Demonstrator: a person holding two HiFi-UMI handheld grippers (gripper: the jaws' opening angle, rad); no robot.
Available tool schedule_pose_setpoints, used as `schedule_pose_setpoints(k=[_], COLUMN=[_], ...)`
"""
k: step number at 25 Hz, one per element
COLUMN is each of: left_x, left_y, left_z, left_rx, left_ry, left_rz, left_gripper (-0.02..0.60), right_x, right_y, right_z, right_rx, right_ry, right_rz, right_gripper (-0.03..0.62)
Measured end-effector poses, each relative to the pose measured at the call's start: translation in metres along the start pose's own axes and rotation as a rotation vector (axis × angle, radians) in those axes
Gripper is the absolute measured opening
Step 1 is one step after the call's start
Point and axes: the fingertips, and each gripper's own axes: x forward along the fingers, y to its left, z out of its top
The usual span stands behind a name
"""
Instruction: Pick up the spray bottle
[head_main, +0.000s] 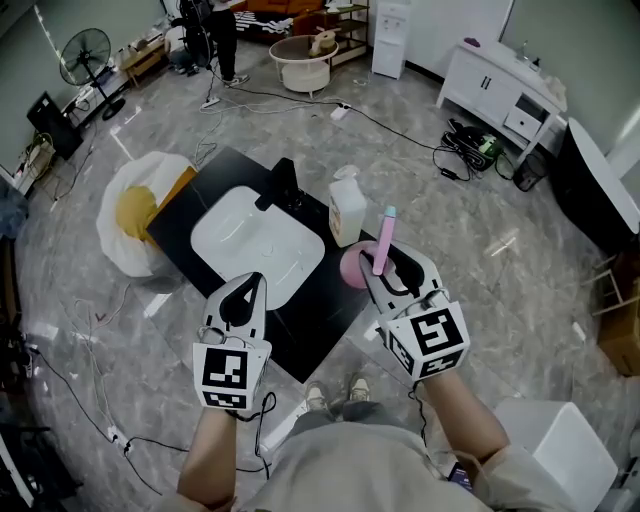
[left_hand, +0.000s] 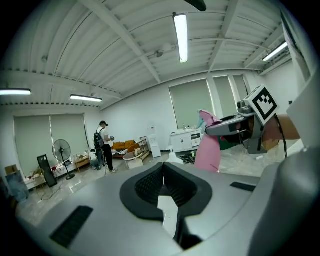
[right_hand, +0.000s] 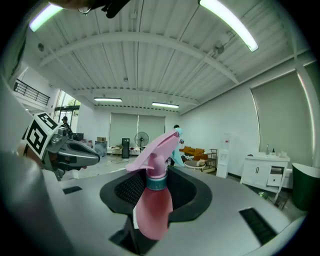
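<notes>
Forearms reach in from the near edge, each carrying a hand-held gripper; the left hand-held gripper (head_main: 255, 285) has its jaws pressed together on nothing; the right hand-held gripper (head_main: 388, 262) clamps the pink spray bottle (head_main: 384, 238) by its neck, in the air over the right edge of the black tabletop (head_main: 322, 300); a white bottle (head_main: 347, 208) stands just left, beside a white basin (head_main: 258, 240).

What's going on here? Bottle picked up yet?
A person works two hand-held grippers. The right gripper is shut on the pink spray bottle, jaws at its neck, holding it up over the black table. The left gripper is shut and empty beside it. A white bottle stands by the white basin.
</notes>
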Motion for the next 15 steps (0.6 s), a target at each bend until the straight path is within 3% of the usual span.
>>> schedule_pose_setpoints(k=[4, 7, 15], left_x=[-0.013, -0.023, -0.053], left_y=[-0.006, -0.007, -0.005], left_z=[0.031, 0.05, 0.084], left_rx=[0.097, 0.127, 0.032], left_ry=[-0.049, -0.088, -0.191], left_rz=[0.006, 0.011, 0.053], left_gripper=[0.021, 0.021, 0.021], right_x=[-0.021, -0.034, -0.065], right_y=[0.008, 0.017, 0.041], right_z=[0.038, 0.062, 0.091], right_rx=[-0.03, -0.046, -0.093], right_ry=[-0.07, -0.117, -0.167], right_rz=[0.035, 0.06, 0.122], right_gripper=[0.161, 0.161, 0.161])
